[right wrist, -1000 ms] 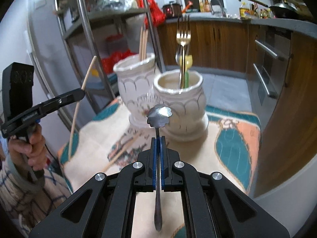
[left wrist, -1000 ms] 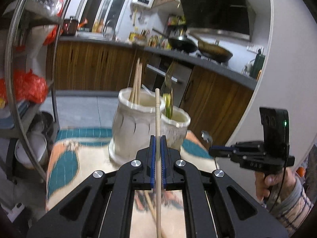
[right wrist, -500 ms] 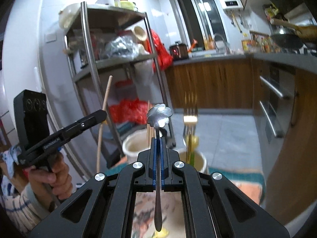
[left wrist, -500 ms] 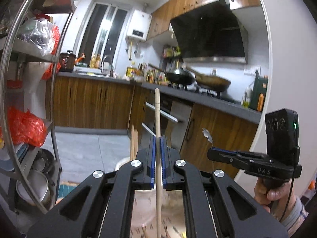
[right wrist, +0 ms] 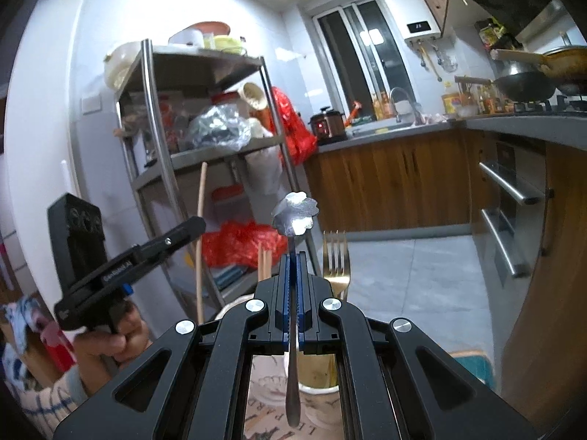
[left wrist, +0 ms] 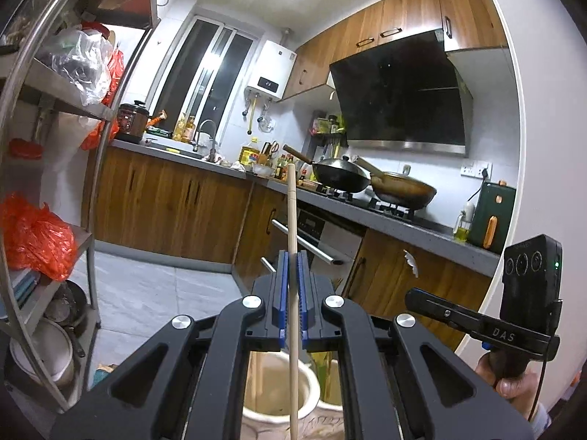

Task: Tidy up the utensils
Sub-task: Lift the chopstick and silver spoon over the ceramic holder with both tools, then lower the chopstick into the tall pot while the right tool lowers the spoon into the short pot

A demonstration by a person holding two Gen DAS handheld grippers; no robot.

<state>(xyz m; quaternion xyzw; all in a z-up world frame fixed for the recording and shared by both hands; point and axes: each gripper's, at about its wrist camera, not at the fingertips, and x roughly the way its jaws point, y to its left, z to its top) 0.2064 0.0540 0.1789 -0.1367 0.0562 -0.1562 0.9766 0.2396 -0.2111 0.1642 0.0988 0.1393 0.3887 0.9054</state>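
My left gripper is shut on a wooden chopstick that stands upright, its lower end hanging over the mouth of a cream ceramic holder. The right gripper is shut on a metal spoon with a flower-shaped bowl, held upright above the second ceramic holder. A gold fork and two chopstick tips rise from the holders. Each wrist view shows the other gripper: the right gripper with its spoon, the left gripper with its chopstick.
A metal shelf rack with bags and containers stands to one side. Wooden kitchen cabinets, an oven handle and a stove with woks lie behind. A patterned cloth covers the table under the holders.
Both grippers have risen and tilted up toward level with their utensils still held. The holders have dropped from mid-frame to the bottom edge, mostly hidden behind the jaws.
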